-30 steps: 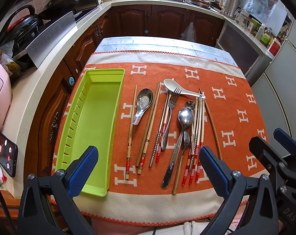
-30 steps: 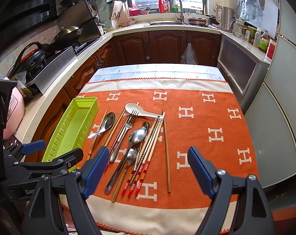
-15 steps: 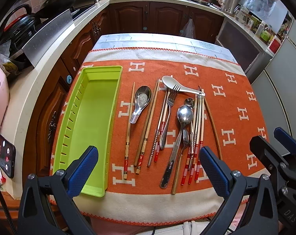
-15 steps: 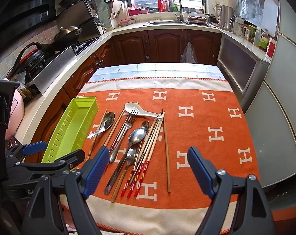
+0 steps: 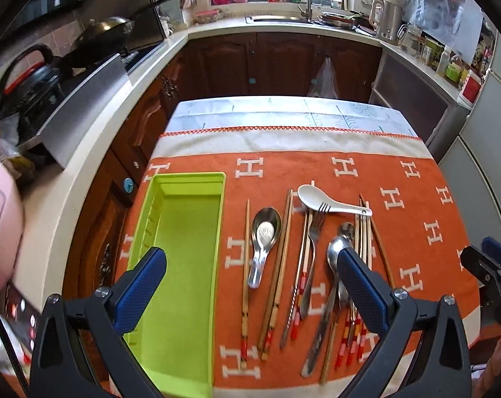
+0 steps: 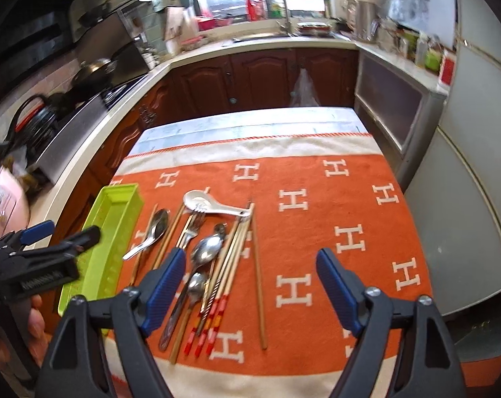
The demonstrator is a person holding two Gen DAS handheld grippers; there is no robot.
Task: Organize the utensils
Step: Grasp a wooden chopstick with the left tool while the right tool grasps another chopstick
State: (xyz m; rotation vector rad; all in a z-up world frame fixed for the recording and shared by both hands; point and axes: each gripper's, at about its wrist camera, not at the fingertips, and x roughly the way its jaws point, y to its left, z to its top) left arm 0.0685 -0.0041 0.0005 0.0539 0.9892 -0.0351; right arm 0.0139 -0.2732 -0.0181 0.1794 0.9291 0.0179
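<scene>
An empty lime-green tray [image 5: 184, 265] lies at the left of the orange cloth; it also shows in the right wrist view [image 6: 114, 229]. Right of it lie a steel soup spoon [image 5: 265, 235], a white ceramic spoon [image 5: 330, 200], a fork [image 5: 313, 242], steel spoons [image 5: 336, 258] and several chopsticks [image 5: 283, 265]. My left gripper [image 5: 250, 288] is open and empty above the near edge, over the tray and utensils. My right gripper [image 6: 250, 285] is open and empty over the chopsticks [image 6: 237, 258] and a lone chopstick [image 6: 258, 275].
The orange cloth [image 6: 316, 232] covers a table [image 5: 283, 112] with edges all round. A counter with a stove and pan [image 5: 107, 30] runs on the left, a sink counter [image 5: 283, 20] behind, a fridge [image 6: 475, 165] on the right. A phone [image 5: 18, 311] lies near left.
Both grippers have moved forward and lower toward the table, so the utensils and tray look nearer. Nothing on the cloth has moved. Both stay open.
</scene>
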